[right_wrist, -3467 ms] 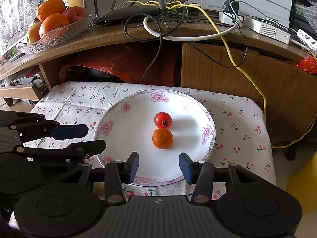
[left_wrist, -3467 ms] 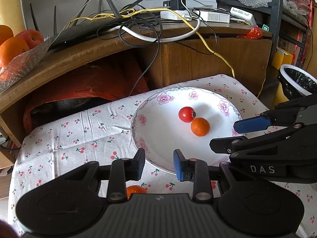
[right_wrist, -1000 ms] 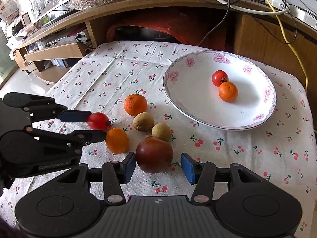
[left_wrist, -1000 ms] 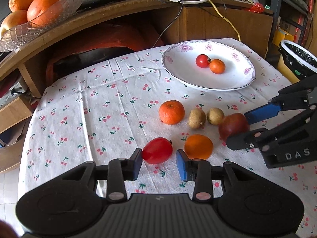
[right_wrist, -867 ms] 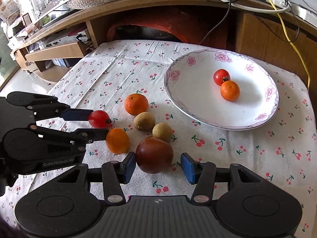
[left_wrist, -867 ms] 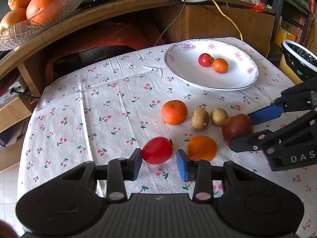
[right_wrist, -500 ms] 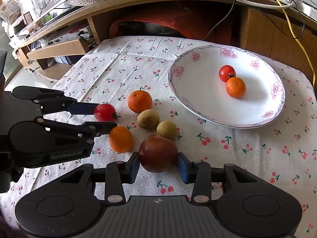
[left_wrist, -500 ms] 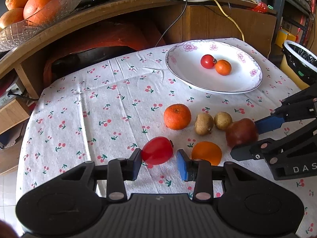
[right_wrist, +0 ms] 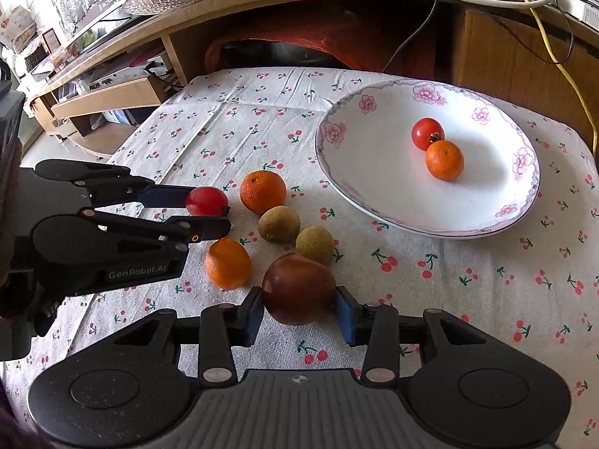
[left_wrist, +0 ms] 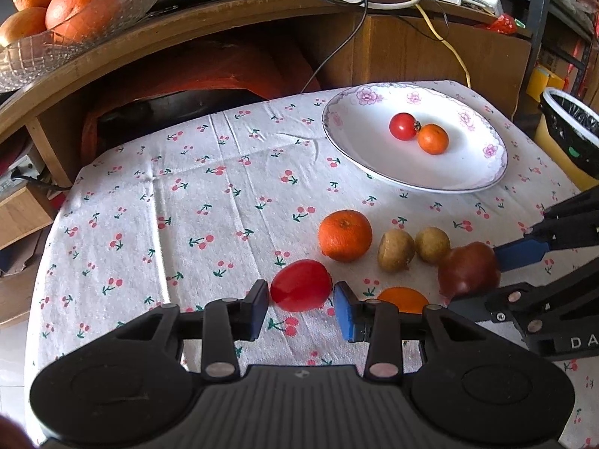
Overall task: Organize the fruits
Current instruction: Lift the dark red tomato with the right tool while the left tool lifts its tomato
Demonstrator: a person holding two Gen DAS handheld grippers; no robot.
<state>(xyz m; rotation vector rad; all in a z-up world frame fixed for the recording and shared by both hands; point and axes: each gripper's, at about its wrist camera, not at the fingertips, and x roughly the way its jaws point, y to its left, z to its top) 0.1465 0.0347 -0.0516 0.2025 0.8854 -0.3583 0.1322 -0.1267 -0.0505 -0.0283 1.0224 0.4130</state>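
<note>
Fruits are spread over a cherry-print cloth on the surface (left_wrist: 194, 194), and two are already held. A red tomato (left_wrist: 301, 285) is pinched between the blue pads of the left tool (left_wrist: 301, 308), seen at 6 o'clock in the left wrist view; the right wrist view shows the same tomato at 9 o'clock between that tool's pads. A dark red apple (right_wrist: 298, 289) is clamped by the right tool (right_wrist: 298, 310), its pads pressed against both sides of the fruit. Whether either fruit is lifted clear of the cloth cannot be told. Just beyond the apple, at 12 o'clock from it, lie two brown kiwis (right_wrist: 279, 223) side by side and almost touching, with a large orange (right_wrist: 263, 191) at 11 o'clock of them and a smaller orange (right_wrist: 227, 263) at 9 o'clock of the apple. A white flowered plate (right_wrist: 486, 220) sits at 2 o'clock in the right wrist view, carrying a small tomato (right_wrist: 427, 133) and a small tangerine (right_wrist: 444, 160) that touch each other. A glass bowl (left_wrist: 45, 52) of oranges is seen on the wooden shelf at 10 o'clock in the left wrist view.
</note>
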